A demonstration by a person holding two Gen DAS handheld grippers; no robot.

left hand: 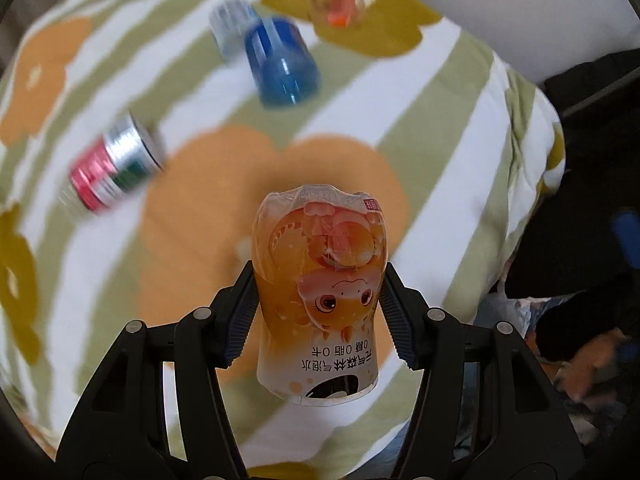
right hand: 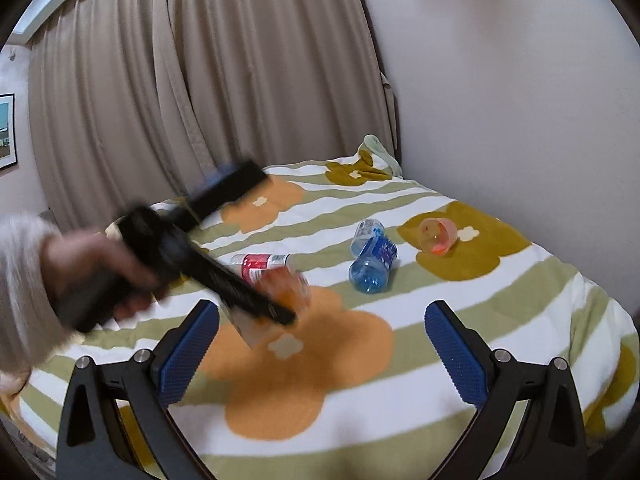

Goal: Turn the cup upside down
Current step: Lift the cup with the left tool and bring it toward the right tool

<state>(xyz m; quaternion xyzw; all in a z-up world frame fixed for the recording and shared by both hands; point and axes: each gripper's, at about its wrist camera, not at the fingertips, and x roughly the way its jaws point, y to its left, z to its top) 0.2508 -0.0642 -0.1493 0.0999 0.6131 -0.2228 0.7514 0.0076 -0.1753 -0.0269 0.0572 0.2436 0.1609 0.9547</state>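
Cup (left hand: 320,240): was pinched at mid-body between the ribbed pads of the left gripper (left hand: 319,276), at lower centre of the left wrist view, clear of the striped bedspread (left hand: 420,128) underneath. Showed its print upside down to that camera, with the lobed closed end pointing away and the cut rim nearest the lens. Appeared in the right wrist view only as an orange smear at left of centre, under the blurred black tool gripped by a hand (right hand: 92,276), so likely mid-rotation; could not judge the exact tilt. Needed, by this reading, a steady wrist roll with the clamp kept firm, since thin clear plastic could dent or slip. Called for finishing the turn above the open orange flower patch at frame centre, then lowering rim-down and flat before letting go, as soft bedding could tip it. Warranted a berth from the red-and-silver bottle (left hand: 116,164) at left, the blue bottle (left hand: 280,64) at upper centre and the small pink tub (left hand: 340,4) at the top, all lying well apart. Left the right gripper (right hand: 320,356) spread wide and empty at the bottom of its own view, free to steady things if needed.
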